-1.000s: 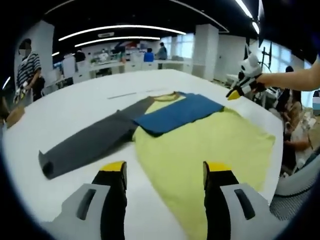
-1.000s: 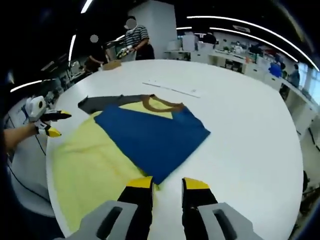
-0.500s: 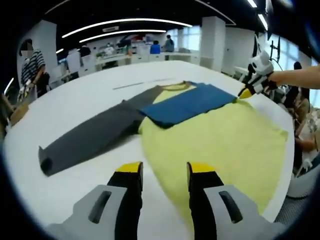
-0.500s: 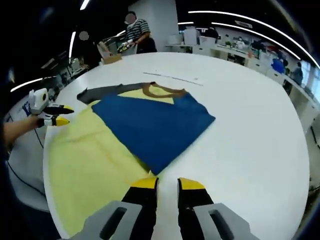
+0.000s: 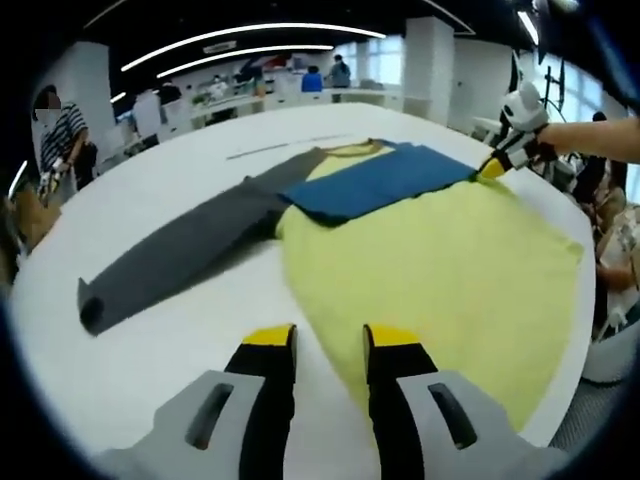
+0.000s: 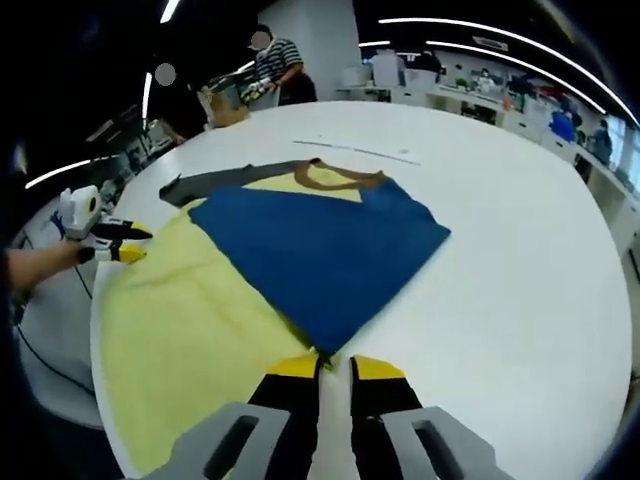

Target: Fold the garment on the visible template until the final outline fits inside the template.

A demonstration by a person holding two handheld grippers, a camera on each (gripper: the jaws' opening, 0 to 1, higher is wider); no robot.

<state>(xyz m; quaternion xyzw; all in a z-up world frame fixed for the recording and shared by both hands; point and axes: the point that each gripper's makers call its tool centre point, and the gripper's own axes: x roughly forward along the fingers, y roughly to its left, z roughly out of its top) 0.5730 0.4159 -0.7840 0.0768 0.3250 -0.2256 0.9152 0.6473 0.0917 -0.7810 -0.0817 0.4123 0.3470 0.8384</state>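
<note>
A shirt lies flat on the white table (image 5: 140,345): yellow body (image 5: 430,260), grey sleeve (image 5: 180,255) stretched out to the left, blue sleeve (image 5: 380,185) folded across the chest. My left gripper (image 5: 330,338) hangs over the yellow side edge, open by a narrow gap. In the right gripper view the blue sleeve (image 6: 320,245) tapers toward my right gripper (image 6: 335,365), whose jaws are pinched on its end. The left gripper (image 6: 128,250) shows at the yellow body's (image 6: 190,310) far-left edge, the right gripper (image 5: 492,168) at the blue sleeve's end.
A thin marked line (image 6: 360,148) runs on the table beyond the brown collar (image 6: 335,177). People stand at the far side (image 6: 275,70) beside a cardboard box (image 6: 225,105). The round table's edge (image 5: 585,330) curves close behind the yellow hem.
Both pairs of jaws have narrowed, the left from wide apart to a small gap. Each gripper has moved lower and closer to the cloth. The shirt itself lies as before.
</note>
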